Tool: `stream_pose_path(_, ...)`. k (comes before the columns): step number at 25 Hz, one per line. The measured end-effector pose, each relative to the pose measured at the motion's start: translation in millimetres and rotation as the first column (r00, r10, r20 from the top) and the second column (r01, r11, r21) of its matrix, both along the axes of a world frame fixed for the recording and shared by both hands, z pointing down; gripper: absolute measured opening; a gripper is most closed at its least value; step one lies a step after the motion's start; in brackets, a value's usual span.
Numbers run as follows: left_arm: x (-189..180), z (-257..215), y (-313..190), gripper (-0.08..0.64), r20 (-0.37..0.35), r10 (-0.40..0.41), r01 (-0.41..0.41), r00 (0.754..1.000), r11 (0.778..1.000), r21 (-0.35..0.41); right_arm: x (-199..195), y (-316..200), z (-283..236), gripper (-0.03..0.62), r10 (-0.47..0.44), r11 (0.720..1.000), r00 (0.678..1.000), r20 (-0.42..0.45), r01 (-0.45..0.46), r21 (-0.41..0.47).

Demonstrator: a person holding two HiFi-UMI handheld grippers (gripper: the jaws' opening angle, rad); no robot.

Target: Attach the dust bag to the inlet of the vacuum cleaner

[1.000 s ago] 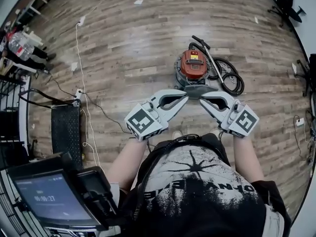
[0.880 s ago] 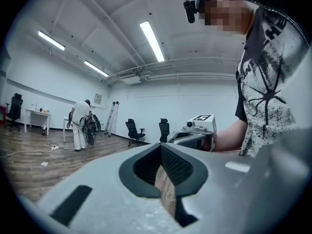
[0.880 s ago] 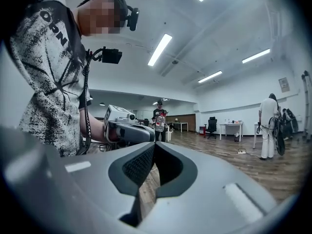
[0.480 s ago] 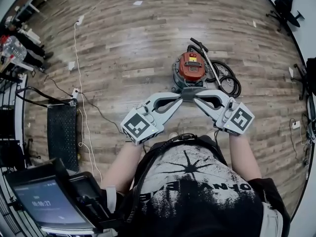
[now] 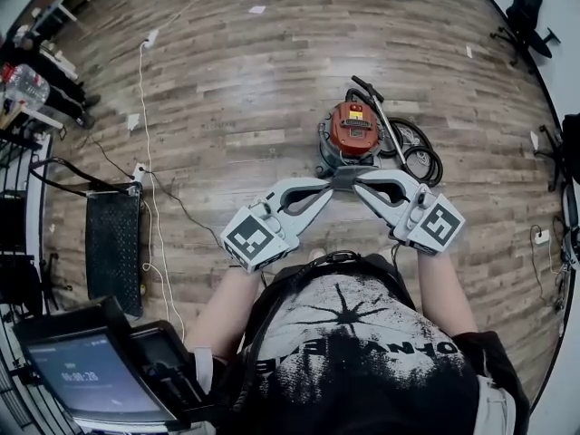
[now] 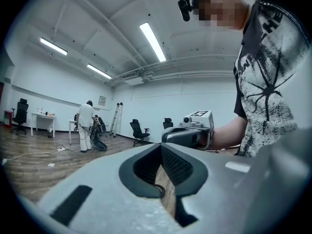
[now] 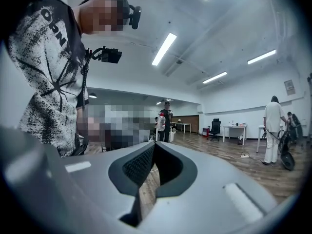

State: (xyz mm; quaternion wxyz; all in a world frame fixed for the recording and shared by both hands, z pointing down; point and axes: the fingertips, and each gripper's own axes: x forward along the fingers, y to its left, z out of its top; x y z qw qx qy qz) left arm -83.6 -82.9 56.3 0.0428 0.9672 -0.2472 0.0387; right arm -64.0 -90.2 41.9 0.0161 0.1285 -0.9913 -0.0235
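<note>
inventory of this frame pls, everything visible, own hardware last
vacuum cleaner: 1, red top on dark base, on the floor beyond the grippers
hose: 1, black, coiled right of the vacuum cleaner
cable: 1, white, running along the floor at left
mat: 1, black, floor at left
screen: 1, dark frame, lit display, lower left
office chair: 1, black, far right
person in white: 1, far side of the room
left gripper: 1, grey, shut, empty
right gripper: 1, grey, shut, empty, tip facing the left gripper's
</note>
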Motion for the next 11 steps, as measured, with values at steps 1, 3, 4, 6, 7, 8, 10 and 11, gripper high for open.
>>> stream_pose_path(1, 0.6, -0.9, 0.4, 0.003, -0.008, 0.003, -0.003, 1.000, 1.000, 0.002, 0.1, 0.3, -0.9, 0.005, 0.000, 1.000, 1.000, 0.003, 0.000, 0.009)
stream_pose_path(3, 1.6, -1.1, 2.3, 0.003, -0.018, 0.011, -0.011, 1.000, 1.000, 0.010, 0.1, 1.4, -1.4, 0.005, 0.003, 1.000, 1.000, 0.000, -0.003, 0.014)
stream_pose_path(4, 1.9, -1.0, 2.8, 0.003, -0.015, 0.014, -0.014, 1.000, 1.000, 0.020, 0.4, 1.5, -1.5, 0.005, 0.005, 1.000, 1.000, 0.000, -0.005, 0.015)
stream_pose_path(6, 3.0, -0.3, 3.5, 0.003, -0.011, 0.018, -0.017, 1.000, 0.999, 0.027, 1.6, 1.2, -1.2, 0.005, 0.008, 1.000, 1.000, -0.003, -0.008, 0.014)
stream_pose_path(7, 3.5, 0.2, 3.9, 0.003, -0.015, 0.014, -0.014, 1.000, 1.000, 0.015, 2.1, 0.9, -1.0, 0.005, 0.010, 1.000, 1.000, -0.005, -0.010, 0.014)
stream_pose_path(8, 3.6, 0.8, 4.2, 0.002, -0.019, 0.010, -0.010, 1.000, 1.000, 0.001, 2.2, 0.7, -0.8, 0.006, 0.011, 1.000, 1.000, -0.007, -0.011, 0.014)
stream_pose_path(10, 2.6, 1.8, 4.0, 0.003, -0.016, 0.001, -0.002, 1.000, 1.000, -0.015, 1.5, 0.5, -0.8, 0.005, 0.011, 1.000, 1.000, -0.010, -0.011, 0.017)
stream_pose_path(11, 1.9, 2.3, 3.7, 0.003, -0.012, -0.003, 0.003, 1.000, 1.000, -0.021, 1.0, 0.5, -0.8, 0.005, 0.011, 1.000, 1.000, -0.011, -0.011, 0.018)
